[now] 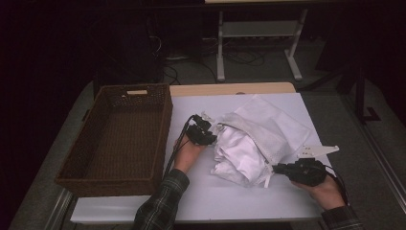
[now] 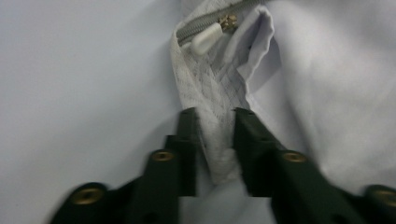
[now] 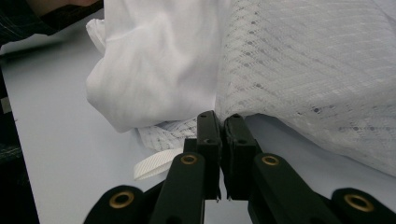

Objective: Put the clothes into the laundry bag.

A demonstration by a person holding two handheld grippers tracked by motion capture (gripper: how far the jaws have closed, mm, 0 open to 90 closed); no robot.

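A white mesh laundry bag [image 1: 273, 127] lies on the white table [image 1: 201, 199] with a white garment [image 1: 237, 155] bulging out of its near side. My left gripper [image 1: 210, 136] is at the bag's left end. In the left gripper view its jaws [image 2: 215, 114] pinch a gathered strip of the mesh bag [image 2: 205, 79] just below the white zipper pull [image 2: 205, 39]. My right gripper [image 1: 276, 167] is at the bag's near right corner. In the right gripper view its jaws [image 3: 219, 116] are shut on the lower edge of the mesh bag [image 3: 317, 70], beside the garment [image 3: 154, 60].
A brown wicker basket [image 1: 107, 184] stands on the left of the table, close to my left forearm. A short white strap [image 3: 156, 163] hangs out from under the bag by the right jaws. A white desk frame [image 1: 258, 28] stands on the floor beyond the table.
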